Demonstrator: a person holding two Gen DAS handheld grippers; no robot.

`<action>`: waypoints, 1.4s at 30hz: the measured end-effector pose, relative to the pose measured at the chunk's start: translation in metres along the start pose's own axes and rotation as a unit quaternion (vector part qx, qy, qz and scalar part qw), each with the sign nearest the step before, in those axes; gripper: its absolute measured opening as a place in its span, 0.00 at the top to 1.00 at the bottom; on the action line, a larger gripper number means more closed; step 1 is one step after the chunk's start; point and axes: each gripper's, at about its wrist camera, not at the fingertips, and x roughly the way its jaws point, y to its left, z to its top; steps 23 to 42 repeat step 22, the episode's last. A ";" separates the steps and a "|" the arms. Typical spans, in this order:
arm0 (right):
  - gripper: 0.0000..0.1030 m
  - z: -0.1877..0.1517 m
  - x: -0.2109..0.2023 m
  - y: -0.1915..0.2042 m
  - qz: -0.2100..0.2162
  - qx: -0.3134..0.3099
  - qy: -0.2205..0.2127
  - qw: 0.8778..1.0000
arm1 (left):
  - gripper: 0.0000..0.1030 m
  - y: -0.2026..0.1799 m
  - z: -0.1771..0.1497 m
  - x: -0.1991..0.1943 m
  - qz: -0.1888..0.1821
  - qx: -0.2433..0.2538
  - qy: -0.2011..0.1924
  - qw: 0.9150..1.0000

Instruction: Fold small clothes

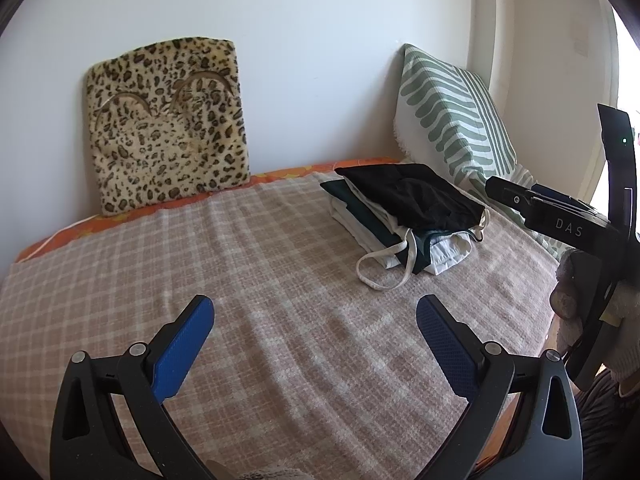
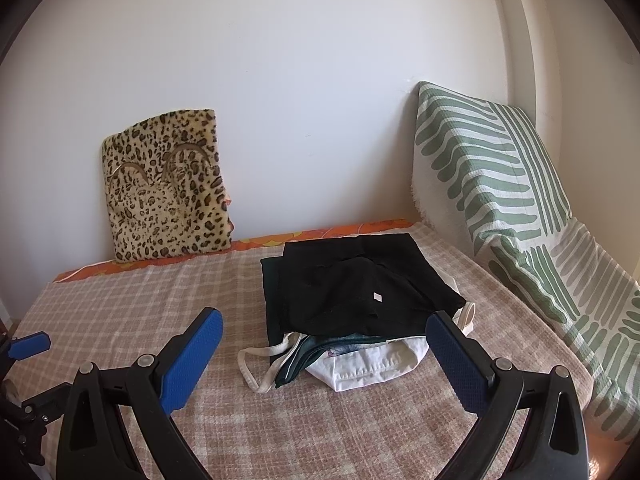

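Folded clothes stack (image 2: 352, 304) on checked bed blanket (image 1: 240, 260), left hand-held gripper (image 1: 316, 332) spread, empty, right hand-held gripper (image 2: 324, 344) spread, empty

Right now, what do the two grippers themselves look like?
Both are alike: a black frame forking into two arms with silver pivot bolts, each arm ending in a blue textured pad. That goes for the left gripper and the right gripper. Seen from the left wrist view, the right one's black body carries white lettering "DAS" and a small green light.
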 end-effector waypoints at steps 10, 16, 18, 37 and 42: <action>0.00 -0.001 0.001 0.002 0.001 -0.001 0.001 1.000 | 0.02 -0.001 -0.001 -0.001 0.009 0.002 -0.003 1.000; 0.00 0.000 0.003 0.002 0.002 -0.003 0.001 1.000 | 0.02 0.000 -0.002 -0.002 0.016 0.005 -0.006 1.000; 0.00 -0.001 0.001 0.002 0.001 -0.002 0.001 1.000 | 0.02 0.002 -0.002 -0.002 0.014 0.006 -0.009 1.000; 0.00 -0.002 0.003 0.003 0.001 -0.002 0.002 1.000 | 0.02 0.003 -0.001 -0.003 0.015 0.007 -0.010 1.000; 0.00 -0.002 0.003 0.003 0.001 -0.002 0.002 1.000 | 0.02 0.003 -0.001 -0.003 0.015 0.007 -0.010 1.000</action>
